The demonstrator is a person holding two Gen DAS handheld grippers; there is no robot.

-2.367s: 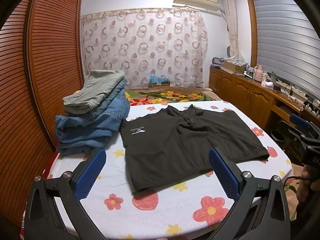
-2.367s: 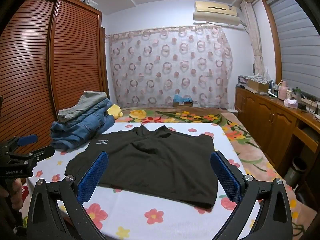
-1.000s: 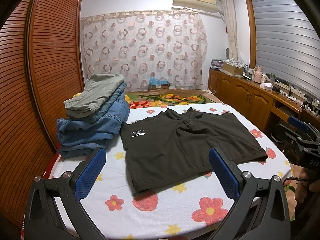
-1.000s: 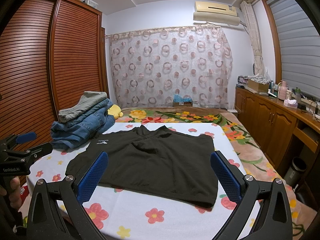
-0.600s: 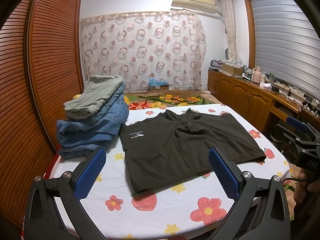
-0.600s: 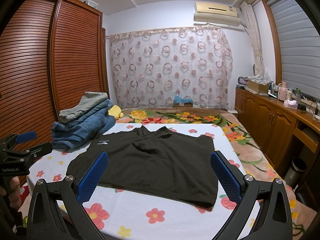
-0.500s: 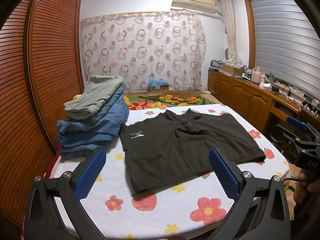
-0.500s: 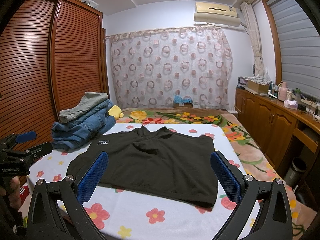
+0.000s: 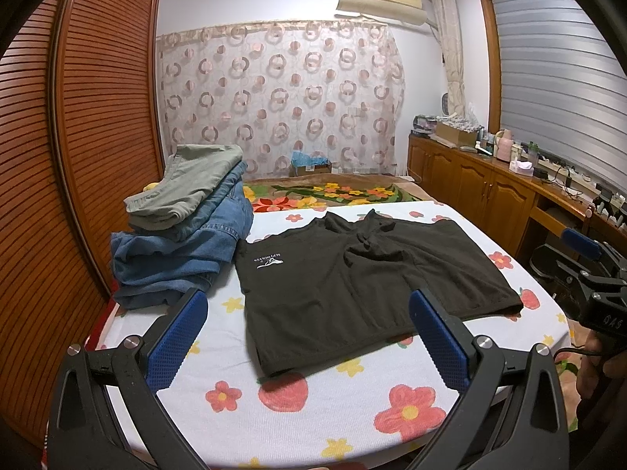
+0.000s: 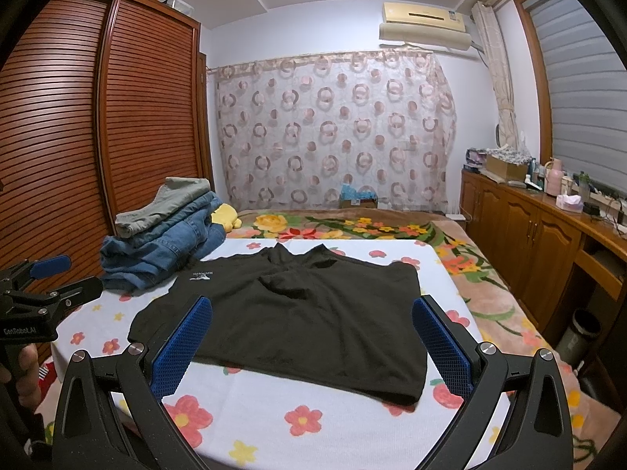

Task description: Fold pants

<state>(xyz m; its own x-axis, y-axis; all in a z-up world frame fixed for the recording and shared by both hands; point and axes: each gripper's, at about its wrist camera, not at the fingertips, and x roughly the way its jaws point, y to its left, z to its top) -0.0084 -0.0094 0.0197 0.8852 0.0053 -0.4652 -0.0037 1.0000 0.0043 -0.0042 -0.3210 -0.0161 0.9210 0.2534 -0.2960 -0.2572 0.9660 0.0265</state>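
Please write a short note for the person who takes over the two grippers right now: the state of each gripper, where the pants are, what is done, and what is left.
Left gripper: jaws wide open, empty, held above the near edge of the table.
Right gripper: jaws wide open, empty, also held near that edge.
Dark shorts: spread flat on the flowered cloth, white logo toward the left; neither gripper touches them.
Stack of folded pants: at the left, jeans below, a grey-green pair on top, right beside the shorts.
Done: shorts look laid out; no fold made yet.
Left: grasp the shorts, fold them, probably add them to the stack.
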